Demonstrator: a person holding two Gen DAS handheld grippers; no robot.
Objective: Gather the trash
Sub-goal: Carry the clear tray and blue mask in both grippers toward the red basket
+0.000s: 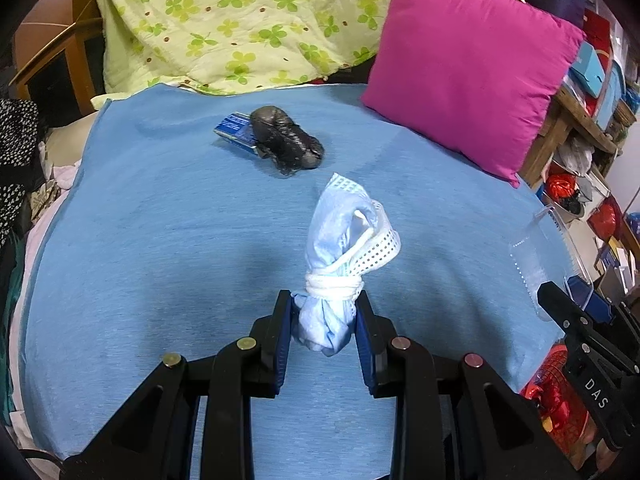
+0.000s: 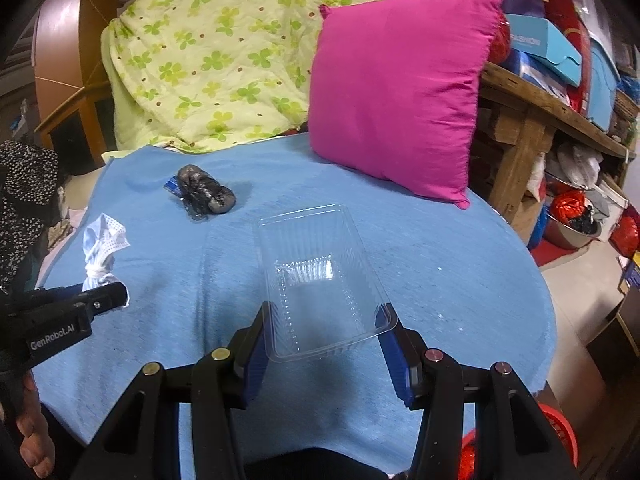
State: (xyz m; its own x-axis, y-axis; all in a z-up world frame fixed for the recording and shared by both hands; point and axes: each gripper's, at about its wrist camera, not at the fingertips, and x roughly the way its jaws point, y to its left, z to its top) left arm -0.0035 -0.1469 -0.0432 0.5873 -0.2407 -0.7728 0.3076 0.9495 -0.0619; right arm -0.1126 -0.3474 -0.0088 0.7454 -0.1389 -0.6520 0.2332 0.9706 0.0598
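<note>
The left gripper (image 1: 324, 308) clamps a knotted, crumpled face mask (image 1: 344, 248) above the blue cloth (image 1: 160, 240); the right gripper (image 2: 326, 320) grips a ribbed clear plastic tray (image 2: 316, 272) near the magenta pillow (image 2: 400, 88).

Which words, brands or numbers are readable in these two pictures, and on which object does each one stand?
"DAS": white letters on the black body of the right gripper, seen from the left wrist.
"GenRobot.AI": on the black body of the left gripper, seen from the right wrist.
"FASHION": faint, on the blue box on the wooden shelf.
Blue packet under the black bag: print too small to read.
</note>
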